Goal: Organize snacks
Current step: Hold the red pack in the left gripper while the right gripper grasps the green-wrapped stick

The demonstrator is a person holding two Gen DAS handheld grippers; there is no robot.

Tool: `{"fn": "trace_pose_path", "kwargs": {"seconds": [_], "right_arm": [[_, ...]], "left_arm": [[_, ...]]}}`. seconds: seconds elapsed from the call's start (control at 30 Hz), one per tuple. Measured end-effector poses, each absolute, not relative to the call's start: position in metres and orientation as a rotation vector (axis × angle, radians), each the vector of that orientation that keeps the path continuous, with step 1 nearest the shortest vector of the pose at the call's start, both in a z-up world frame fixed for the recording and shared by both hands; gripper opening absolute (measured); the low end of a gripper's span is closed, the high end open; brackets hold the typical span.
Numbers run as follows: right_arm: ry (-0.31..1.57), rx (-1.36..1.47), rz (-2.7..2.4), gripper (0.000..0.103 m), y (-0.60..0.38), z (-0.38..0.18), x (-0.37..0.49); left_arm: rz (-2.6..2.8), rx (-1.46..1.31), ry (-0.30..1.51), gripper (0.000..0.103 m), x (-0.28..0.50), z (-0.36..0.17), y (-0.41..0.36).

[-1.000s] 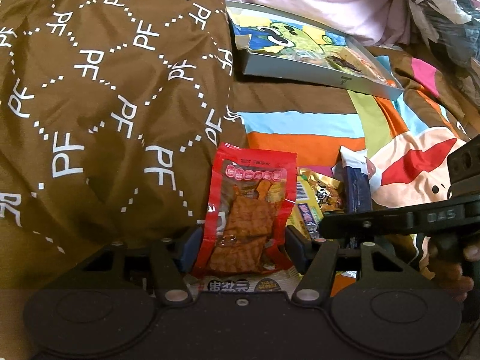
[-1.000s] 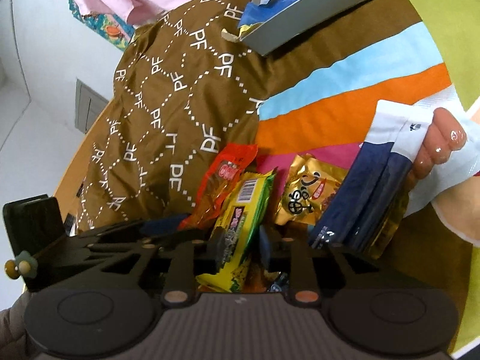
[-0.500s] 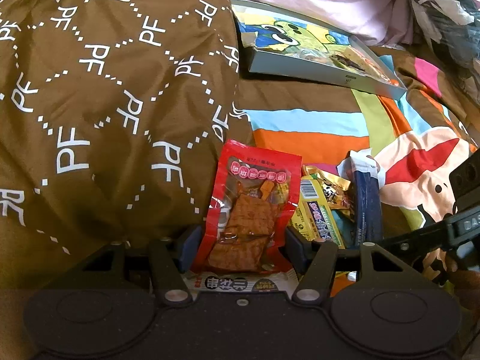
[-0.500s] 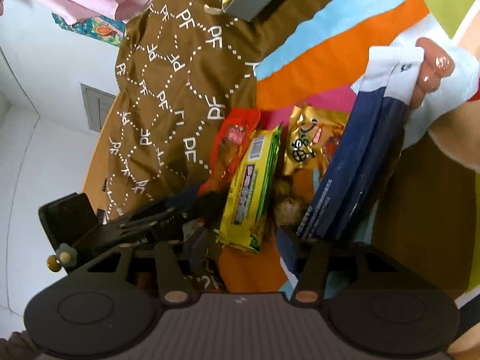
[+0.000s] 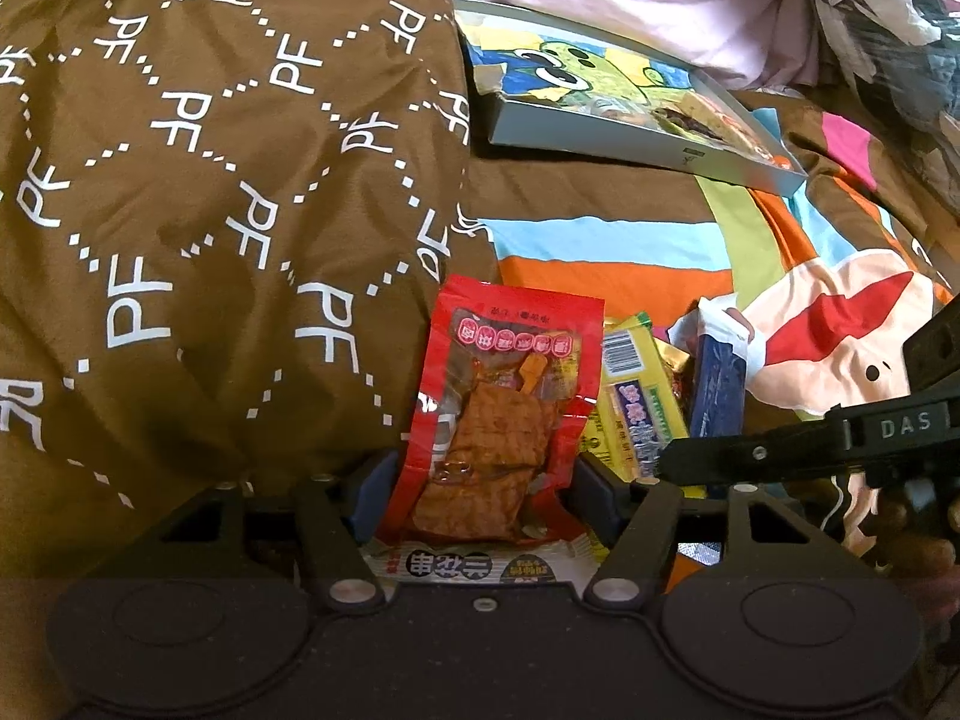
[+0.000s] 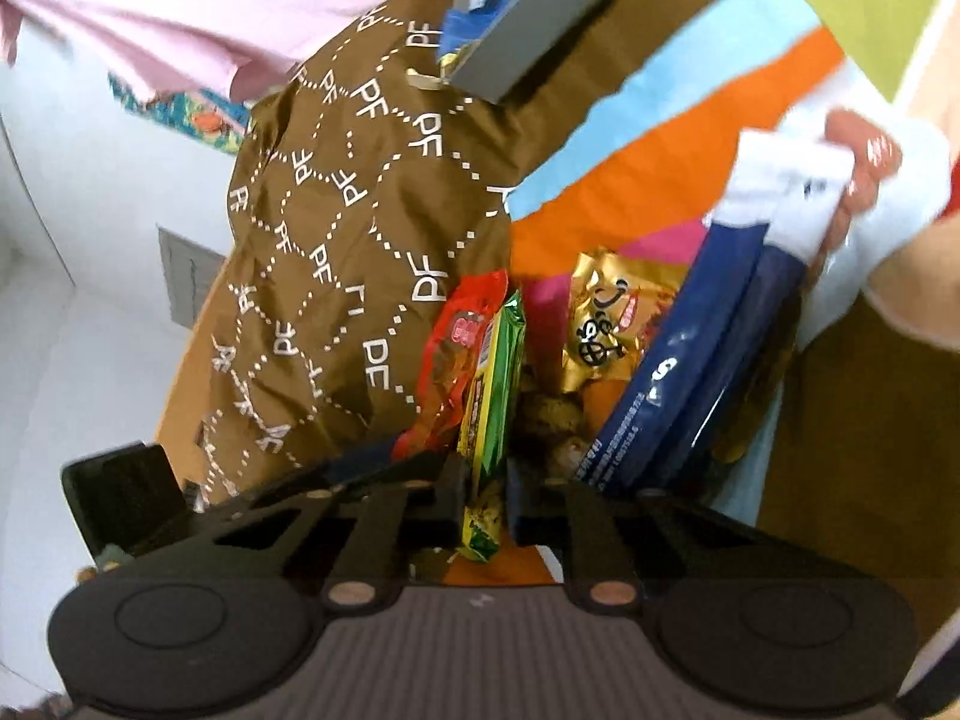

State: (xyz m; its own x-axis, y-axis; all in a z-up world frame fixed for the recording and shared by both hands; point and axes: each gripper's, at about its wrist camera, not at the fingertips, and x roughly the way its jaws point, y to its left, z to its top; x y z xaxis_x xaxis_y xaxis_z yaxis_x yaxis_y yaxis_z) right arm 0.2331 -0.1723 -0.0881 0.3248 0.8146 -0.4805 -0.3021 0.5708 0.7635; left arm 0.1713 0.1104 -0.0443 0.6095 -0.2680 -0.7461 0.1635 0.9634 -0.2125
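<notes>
A red snack packet [image 5: 510, 396] stands upright between the pads of my left gripper [image 5: 483, 492]. Its edges touch both pads while the jaws are opening. Just right of it, my right gripper [image 6: 485, 492] is shut on the lower end of a yellow-green packet [image 6: 495, 372]. In the left wrist view that yellow-green packet [image 5: 636, 414] shows beside the red one, with the right gripper [image 5: 666, 459] reaching in from the right. A person's hand [image 6: 864, 162] holds up the white top of a dark blue bag [image 6: 690, 372]. A gold packet [image 6: 606, 324] lies behind.
A brown quilt printed with PF [image 5: 210, 210] bulges on the left, close against the red packet. A shallow grey box with a cartoon picture [image 5: 630, 102] lies farther back on the striped bedcover [image 5: 600, 252]. A white packet [image 5: 450, 564] lies under my left gripper.
My right gripper has shut on the yellow-green packet, which stood loose between its open jaws before. The right wrist has rolled a little. The left gripper and red packet have stayed put.
</notes>
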Motion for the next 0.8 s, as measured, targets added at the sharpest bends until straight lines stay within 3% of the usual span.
{"fn": "trace_pose_path", "kwargs": {"seconds": [0.17,0.33,0.4,0.57,0.8], "right_arm": [[0.949,0.492,0.752,0.014,-0.182,-0.063,0.225],[0.899,0.309,0.711,0.013,-0.183,-0.041,0.211],[0.867,0.216,0.706,0.013,-0.174,-0.037,0.204],[0.866,0.161,0.745,0.018,-0.159,-0.043,0.197],[0.825,0.112,0.768,0.024,-0.148,-0.049,0.189]], "left_arm": [[-0.265,-0.103,0.888,0.081,0.173,-0.045,0.105],[-0.266,0.015,0.897,0.087,0.172,-0.048,0.086],[-0.243,0.081,0.900,0.085,0.172,-0.051,0.079],[-0.184,0.106,0.893,0.068,0.173,-0.052,0.079],[-0.176,0.080,0.876,0.063,0.171,-0.052,0.080]]}}
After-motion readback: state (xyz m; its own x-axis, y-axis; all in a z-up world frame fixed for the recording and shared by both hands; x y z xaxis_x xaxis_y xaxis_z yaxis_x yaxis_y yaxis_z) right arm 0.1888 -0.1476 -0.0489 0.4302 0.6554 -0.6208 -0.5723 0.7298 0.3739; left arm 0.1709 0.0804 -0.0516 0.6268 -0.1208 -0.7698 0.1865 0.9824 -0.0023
